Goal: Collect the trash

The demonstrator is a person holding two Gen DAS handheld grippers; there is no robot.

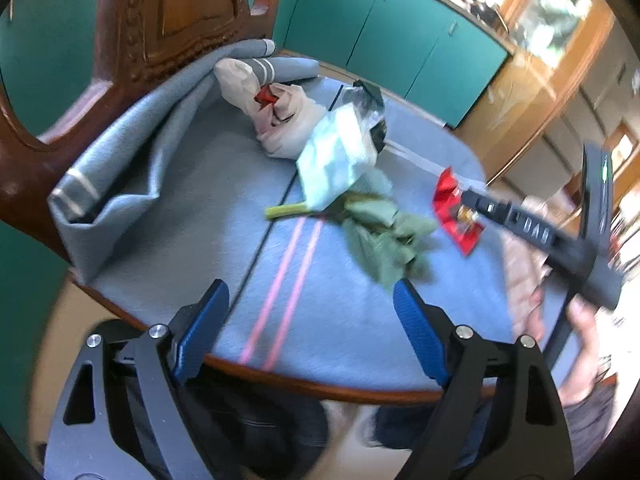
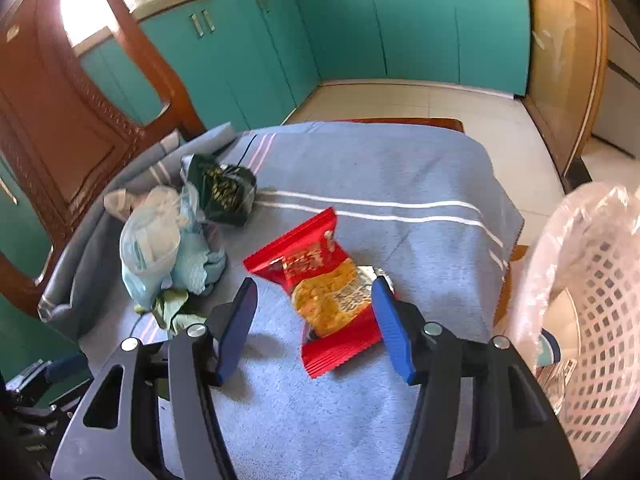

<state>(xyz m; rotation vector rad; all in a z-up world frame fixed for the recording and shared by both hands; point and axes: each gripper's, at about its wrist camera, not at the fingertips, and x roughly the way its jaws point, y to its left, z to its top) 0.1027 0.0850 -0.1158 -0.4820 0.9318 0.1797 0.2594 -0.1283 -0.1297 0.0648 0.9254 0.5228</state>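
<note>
A red snack wrapper point(image 2: 324, 292) lies flat on the grey cloth point(image 2: 380, 168) of the table. My right gripper point(image 2: 316, 320) is open just above it, the right finger over its right edge. The wrapper also shows in the left wrist view point(image 1: 454, 210) with the right gripper point(image 1: 472, 202) reaching onto it. My left gripper point(image 1: 312, 332) is open and empty at the table's near edge. A pale blue plastic bag point(image 1: 336, 160), a crumpled green leaf point(image 1: 380, 232), a beige bag point(image 1: 280, 120) and a dark wrapper point(image 2: 226, 192) lie further in.
A white lattice basket lined with clear plastic point(image 2: 592, 292) stands right of the table. A carved wooden chair point(image 1: 168, 16) backs the table on the left. Teal cabinets point(image 2: 400, 24) line the far wall.
</note>
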